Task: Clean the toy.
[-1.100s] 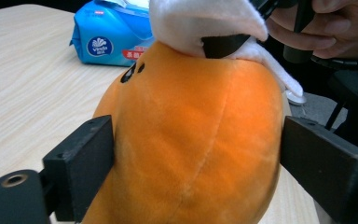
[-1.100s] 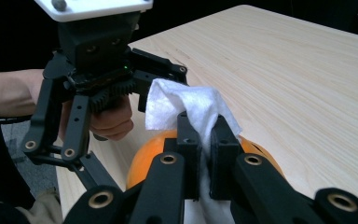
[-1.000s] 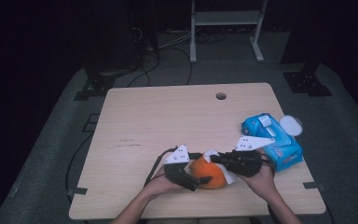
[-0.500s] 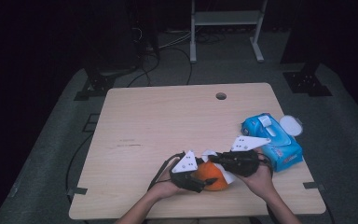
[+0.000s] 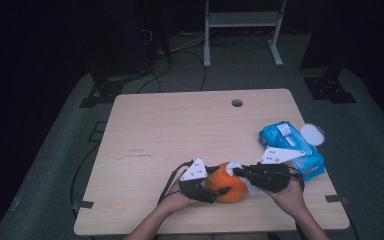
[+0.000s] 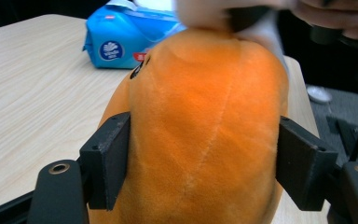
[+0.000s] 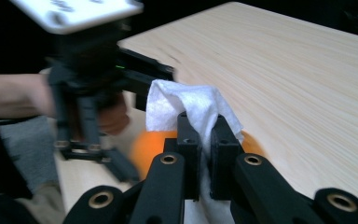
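Orange plush toy [image 5: 226, 182] sits near the table's [image 5: 180, 130] near edge, between both grippers, blue wipes pack [image 5: 292, 149] to its right. Left gripper [image 6: 200, 163], its jaws just reopened slightly, clasps the toy. Right gripper [image 7: 204, 140] pinches a white wipe [image 7: 186, 105] against it.

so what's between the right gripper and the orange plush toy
A white wipe, pinched in the right gripper, lies against the top of the orange plush toy. The right gripper view shows it best.
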`<state>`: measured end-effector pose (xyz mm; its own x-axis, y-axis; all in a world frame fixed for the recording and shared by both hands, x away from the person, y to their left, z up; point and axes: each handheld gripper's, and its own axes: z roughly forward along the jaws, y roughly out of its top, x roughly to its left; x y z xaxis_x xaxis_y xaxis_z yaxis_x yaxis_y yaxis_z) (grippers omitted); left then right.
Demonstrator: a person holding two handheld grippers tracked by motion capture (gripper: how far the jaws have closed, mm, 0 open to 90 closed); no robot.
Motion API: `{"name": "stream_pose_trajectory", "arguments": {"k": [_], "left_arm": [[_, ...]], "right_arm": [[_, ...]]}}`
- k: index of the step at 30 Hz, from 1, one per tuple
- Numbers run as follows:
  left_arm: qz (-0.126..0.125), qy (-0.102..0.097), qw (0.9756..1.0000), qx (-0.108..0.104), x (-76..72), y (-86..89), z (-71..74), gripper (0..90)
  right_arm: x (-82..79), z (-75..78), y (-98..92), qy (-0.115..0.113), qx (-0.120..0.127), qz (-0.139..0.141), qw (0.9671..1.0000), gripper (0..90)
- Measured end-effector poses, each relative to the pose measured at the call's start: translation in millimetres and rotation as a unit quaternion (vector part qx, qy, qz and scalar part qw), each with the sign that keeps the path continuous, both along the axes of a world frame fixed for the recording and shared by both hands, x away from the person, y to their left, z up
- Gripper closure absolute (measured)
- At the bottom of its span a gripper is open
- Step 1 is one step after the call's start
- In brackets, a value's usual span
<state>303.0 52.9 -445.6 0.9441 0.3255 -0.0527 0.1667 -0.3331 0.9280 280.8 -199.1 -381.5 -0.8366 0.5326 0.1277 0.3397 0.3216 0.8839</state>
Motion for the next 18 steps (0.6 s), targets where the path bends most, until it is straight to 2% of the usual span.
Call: {"name": "stream_pose_trajectory", "arguments": {"k": [2,3,5,8,10,13,17,18], "left_arm": [[-0.001,0.003,1.0000,0.001,0.6,0.7,0.5,27.9],[-0.004,-0.001,1.0000,0.003,0.9,1.5,0.9,27.9],[0.004,0.006,1.0000,-0.006,1.6,2.9,0.5,28.7],[0.018,0.027,0.9993,-0.020,6.2,8.2,-0.2,28.2],[0.031,0.048,0.9977,-0.035,10.8,13.2,-1.1,27.5],[0.045,0.074,0.9947,-0.056,16.6,19.0,-3.7,27.3],[0.058,0.088,0.9927,-0.060,18.9,20.9,-4.2,27.0],[0.065,0.094,0.9913,-0.065,19.7,20.2,-4.7,26.8]], "right_arm": [[-0.5,0.7,1.5,-0.001,-0.001,0.005,1.0000,84.6],[-0.7,0.7,3.3,-0.009,-0.011,0.003,0.9999,84.6],[6.3,-2.9,-4.7,-0.002,-0.006,-0.008,0.9999,84.6],[15.8,-10.3,-21.0,0.018,0.004,-0.037,0.9992,84.6],[18.5,-16.0,-27.6,0.027,0.000,-0.049,0.9984,84.6],[17.7,-18.5,-24.8,0.033,0.003,-0.045,0.9985,84.7],[13.3,-13.2,-12.4,0.019,-0.001,-0.031,0.9993,84.6],[9.6,-10.2,-4.6,0.011,-0.002,-0.021,0.9997,84.6]]}}
